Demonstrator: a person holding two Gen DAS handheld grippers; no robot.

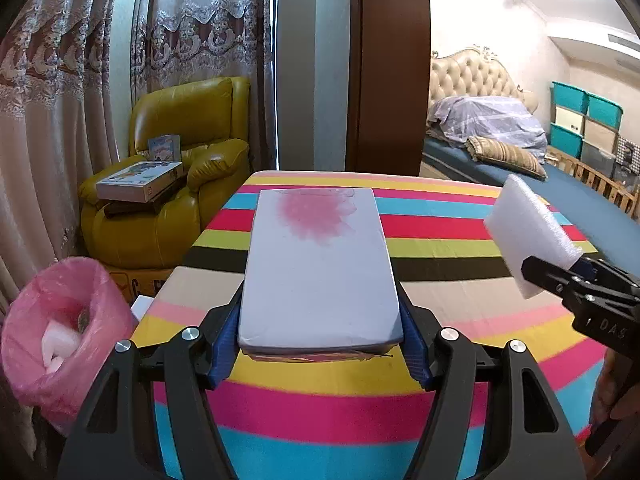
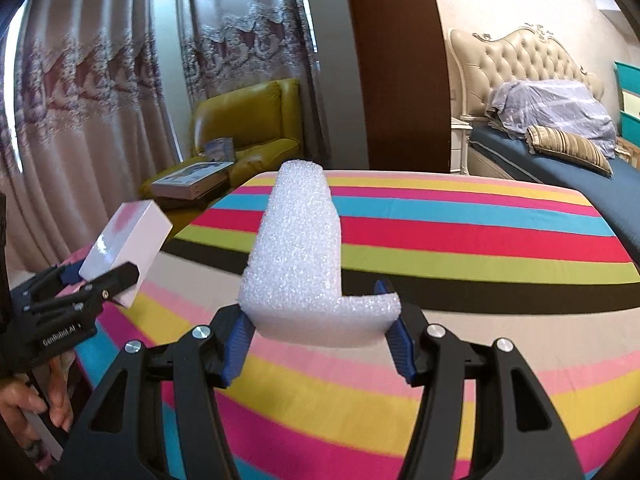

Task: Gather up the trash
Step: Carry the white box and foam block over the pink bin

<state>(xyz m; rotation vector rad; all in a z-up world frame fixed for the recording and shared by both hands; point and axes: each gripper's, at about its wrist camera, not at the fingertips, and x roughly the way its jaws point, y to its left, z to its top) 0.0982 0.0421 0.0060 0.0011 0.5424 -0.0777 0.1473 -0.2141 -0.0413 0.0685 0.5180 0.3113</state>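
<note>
The left tool [image 1: 320, 350] pinches a flat white box [image 1: 320, 272] with a pink flower print between its blue pads, holding it lifted above the striped table [image 1: 460, 236]. The right tool [image 2: 320, 334] clamps an L-shaped piece of white foam [image 2: 298, 256] by its wide base, the long arm pointing away over the stripes. Both pieces of trash are held in the air, well apart from each other. Down at the left, beside the table's edge, a bin lined with a pink bag [image 1: 60, 328] already holds white scraps. Behind it sits a yellow armchair [image 1: 192, 128] with boxes stacked on its seat — a bed [image 2: 560, 160] lies off to the right.
</note>
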